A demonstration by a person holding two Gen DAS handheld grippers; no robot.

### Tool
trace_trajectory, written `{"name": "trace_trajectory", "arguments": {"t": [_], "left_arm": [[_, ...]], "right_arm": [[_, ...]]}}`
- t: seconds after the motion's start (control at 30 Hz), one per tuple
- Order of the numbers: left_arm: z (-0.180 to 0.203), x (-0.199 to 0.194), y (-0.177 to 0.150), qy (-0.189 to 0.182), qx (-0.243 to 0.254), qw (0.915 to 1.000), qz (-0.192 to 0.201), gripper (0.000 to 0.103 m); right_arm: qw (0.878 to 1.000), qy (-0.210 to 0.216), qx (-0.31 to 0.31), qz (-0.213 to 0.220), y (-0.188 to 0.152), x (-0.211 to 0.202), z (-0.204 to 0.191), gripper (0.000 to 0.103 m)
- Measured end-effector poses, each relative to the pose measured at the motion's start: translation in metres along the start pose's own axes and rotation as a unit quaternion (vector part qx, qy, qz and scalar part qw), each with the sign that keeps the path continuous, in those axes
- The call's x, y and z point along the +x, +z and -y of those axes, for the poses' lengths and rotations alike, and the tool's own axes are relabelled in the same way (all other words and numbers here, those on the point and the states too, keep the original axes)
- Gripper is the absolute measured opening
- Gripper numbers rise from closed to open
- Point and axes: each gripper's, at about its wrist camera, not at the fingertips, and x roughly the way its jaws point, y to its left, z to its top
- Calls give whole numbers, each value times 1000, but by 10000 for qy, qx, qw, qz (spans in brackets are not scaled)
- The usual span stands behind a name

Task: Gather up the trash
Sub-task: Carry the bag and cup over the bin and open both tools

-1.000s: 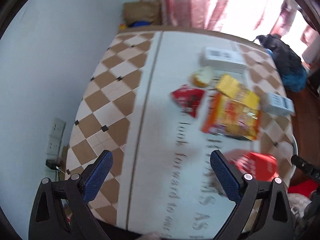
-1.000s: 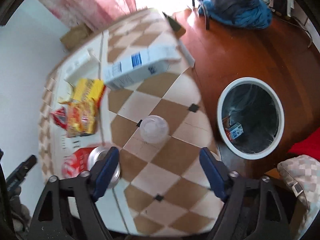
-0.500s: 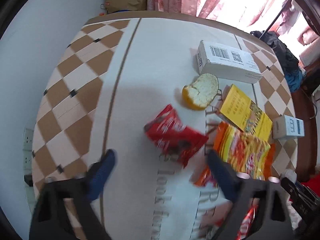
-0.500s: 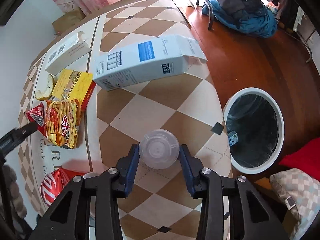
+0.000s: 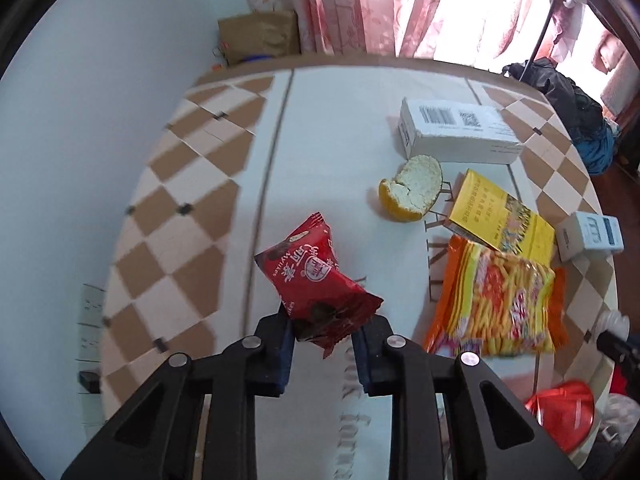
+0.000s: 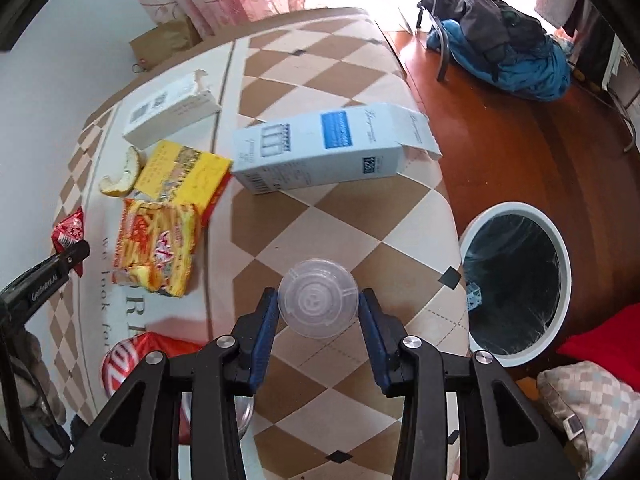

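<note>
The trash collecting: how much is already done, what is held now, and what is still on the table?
Done: the white round bin already holds a small blue-and-white carton. In hand: the left tongs grip a red snack wrapper; the right tongs grip a clear plastic cup. Left: orange peel, yellow box, orange noodle packet, white barcode box, blue-and-white milk carton, red can.

You're in a home | far: pink floral curtains (image 5: 352,4) | tablecloth (image 6: 320,60) in diamond check | right: wood floor (image 6: 520,128), clothes heap (image 6: 508,52), bin (image 6: 516,284) | near right: cushion (image 6: 592,412)
</note>
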Motion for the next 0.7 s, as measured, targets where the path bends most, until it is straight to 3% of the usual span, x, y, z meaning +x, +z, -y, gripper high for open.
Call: {"name": "trace_trajectory", "arguments": {"t": [0.13,0.3,0.53,0.7], "left_arm": [[-4,-32,-12,162,130,9993,326,22],[-6,-78,-17,104,189,9972,716,22],[14,-143,-13,-230,297,9911,1276,22],[57,-189,-14,-556,553,9836,1623,22]], "right_arm": [[9997,64,-148,190,-5,-18,-10,43],[9979,104,-337,546,-14,-50,-19,43],[9930,274,-263,1120,-21,-109,-7,43],[9881,299,-42,1510,-27,-158,27,43]]}}
